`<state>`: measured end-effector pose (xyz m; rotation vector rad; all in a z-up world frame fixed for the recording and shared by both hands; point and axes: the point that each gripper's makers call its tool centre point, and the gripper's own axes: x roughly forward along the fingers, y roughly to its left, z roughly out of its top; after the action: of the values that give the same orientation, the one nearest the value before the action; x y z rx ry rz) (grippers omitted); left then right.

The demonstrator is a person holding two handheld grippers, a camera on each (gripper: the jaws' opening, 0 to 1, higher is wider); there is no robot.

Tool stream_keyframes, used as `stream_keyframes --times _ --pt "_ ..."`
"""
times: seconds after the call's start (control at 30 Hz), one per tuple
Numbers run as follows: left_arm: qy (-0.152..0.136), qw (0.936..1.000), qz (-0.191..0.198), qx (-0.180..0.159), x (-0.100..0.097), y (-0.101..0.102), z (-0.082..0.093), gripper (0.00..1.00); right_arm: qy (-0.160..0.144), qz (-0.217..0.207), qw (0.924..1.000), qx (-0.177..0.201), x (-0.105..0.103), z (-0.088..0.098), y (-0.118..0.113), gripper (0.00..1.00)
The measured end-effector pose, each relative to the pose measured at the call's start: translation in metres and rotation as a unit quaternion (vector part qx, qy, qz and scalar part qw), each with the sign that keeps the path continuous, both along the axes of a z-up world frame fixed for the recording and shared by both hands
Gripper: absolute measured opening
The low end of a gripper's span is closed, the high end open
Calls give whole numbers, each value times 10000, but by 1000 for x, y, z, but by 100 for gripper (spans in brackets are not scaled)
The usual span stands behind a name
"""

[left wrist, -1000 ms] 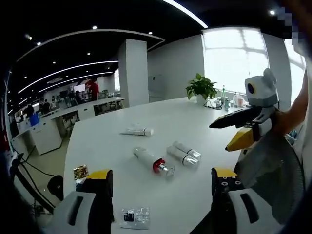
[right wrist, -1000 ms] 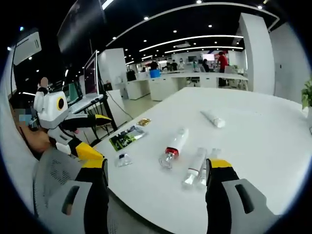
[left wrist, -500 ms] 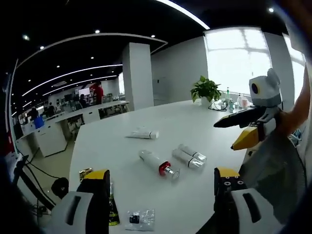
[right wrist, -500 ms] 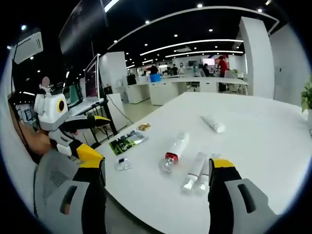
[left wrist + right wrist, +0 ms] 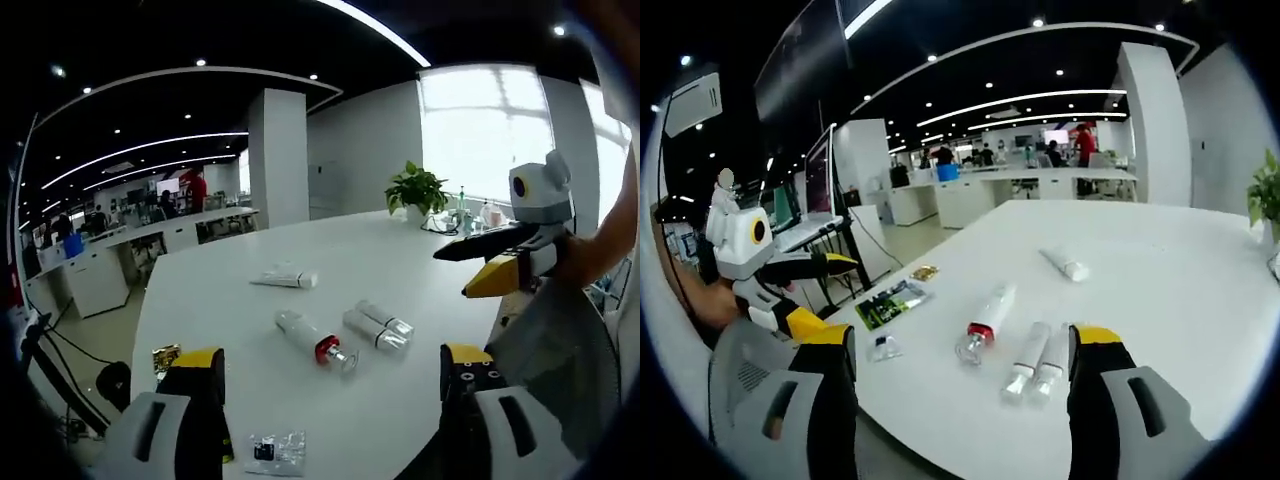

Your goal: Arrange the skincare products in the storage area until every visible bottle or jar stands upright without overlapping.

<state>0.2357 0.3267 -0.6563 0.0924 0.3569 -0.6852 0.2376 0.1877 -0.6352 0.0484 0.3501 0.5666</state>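
Four skincare items lie flat mid-table (image 5: 400,250): one red-banded bottle (image 5: 312,338), two clear-capped tubes (image 5: 377,327) touching, one white tube (image 5: 285,279) farther in. Both tools, left (image 5: 330,415) and right (image 5: 962,395), hover spread and empty off the near edge.

A: What carries it all?
B: A white table (image 5: 420,250).
A: And lying on it?
B: A red-banded bottle (image 5: 312,338) and, just beside it, two clear-capped bottles (image 5: 376,326) touching side by side, all on their sides. Farther off, a white tube (image 5: 284,278).
A: Near the edge?
B: A green packet (image 5: 891,297), a gold sachet (image 5: 925,272), a small clear pouch (image 5: 275,452).
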Motion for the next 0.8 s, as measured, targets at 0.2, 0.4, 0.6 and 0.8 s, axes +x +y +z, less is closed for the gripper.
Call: stream_keyframes --times 0.2,0.4,0.6,0.8 --pt "-55 10000 28 63 0 3 0 91 97 62 9999 -47 -1 -4 4 84" --pt "-112 9998 109 98 2 6 0 90 181 79 9998 80 0 -3 2 84" --pt "-125 9997 158 121 2 9 0 90 130 -175 9995 232 11 15 -17 84" --pt "-168 9996 150 192 3 8 0 90 -167 -128 9997 -113 43 47 -38 83"
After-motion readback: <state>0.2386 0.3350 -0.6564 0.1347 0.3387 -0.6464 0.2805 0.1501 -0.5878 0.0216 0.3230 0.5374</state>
